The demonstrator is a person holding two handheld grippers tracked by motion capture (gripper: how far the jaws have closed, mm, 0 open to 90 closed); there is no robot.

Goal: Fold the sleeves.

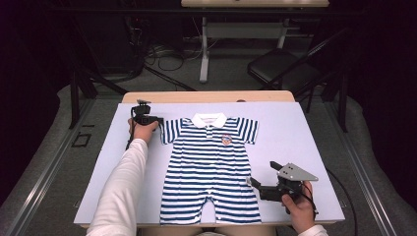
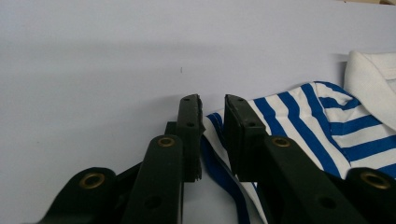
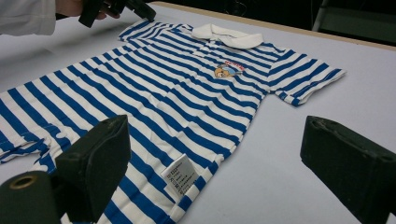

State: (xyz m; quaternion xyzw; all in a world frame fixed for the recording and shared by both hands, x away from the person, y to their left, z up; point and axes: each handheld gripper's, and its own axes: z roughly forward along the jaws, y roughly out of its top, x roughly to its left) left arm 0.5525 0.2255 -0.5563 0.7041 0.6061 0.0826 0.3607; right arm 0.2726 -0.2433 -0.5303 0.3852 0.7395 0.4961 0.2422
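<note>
Romper (image 1: pixel 211 169), blue-and-white striped, short sleeves, white collar (image 1: pixel 209 119), lies flat face up in the middle of the lavender table (image 1: pixel 305 132), collar toward the far edge, legs toward the person. Small chest badge (image 1: pixel 226 139) below the collar. White care label (image 3: pixel 180 176) sticks out from the side seam on the right.

Left gripper (image 1: pixel 160 121) at the left sleeve (image 2: pixel 299 116): jaws narrow, sleeve hem edge between them, slim gap visible at the tips; cannot tell if the pads actually pinch the cloth. Hand (image 1: pixel 142 130) and white shirt sleeve (image 1: pixel 123 187) reach in from the lower left.

Right gripper (image 1: pixel 253 183) low over the table just beside the romper's right side seam near the label: jaws wide, nothing held. One jaw over the striped cloth, the other over bare table. Right hand (image 1: pixel 297 206) at the near edge.
</note>
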